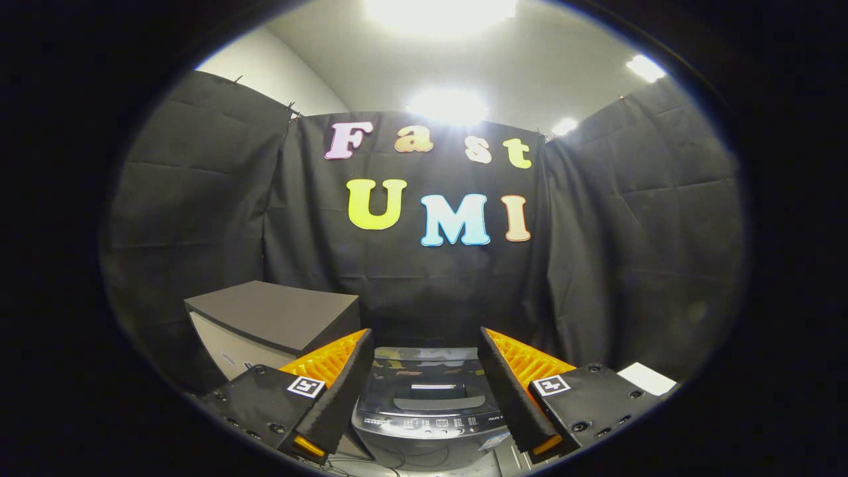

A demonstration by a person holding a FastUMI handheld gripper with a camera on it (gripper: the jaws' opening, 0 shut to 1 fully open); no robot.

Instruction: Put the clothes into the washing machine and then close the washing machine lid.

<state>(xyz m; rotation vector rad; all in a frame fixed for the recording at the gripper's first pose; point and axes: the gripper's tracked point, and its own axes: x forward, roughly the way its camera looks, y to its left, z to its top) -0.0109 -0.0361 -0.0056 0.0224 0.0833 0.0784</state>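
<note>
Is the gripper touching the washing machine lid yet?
Apart. In the gripper view the gripper is open and holds nothing; the closed washing machine lid lies beyond the fingers, framed between them with clear space around both.

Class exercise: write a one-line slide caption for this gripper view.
Gripper with open fingers, empty, hovering above the washing machine, its lid down, beside a grey box.

Grey cabinet (275, 318) near wall; white sheet (648, 377).

The gripper (424, 344) is wide open and holds nothing. The washing machine (427, 414) sits between its fingers with its lid (427, 377) shut. A grey box (275, 324) stands beside it.
</note>
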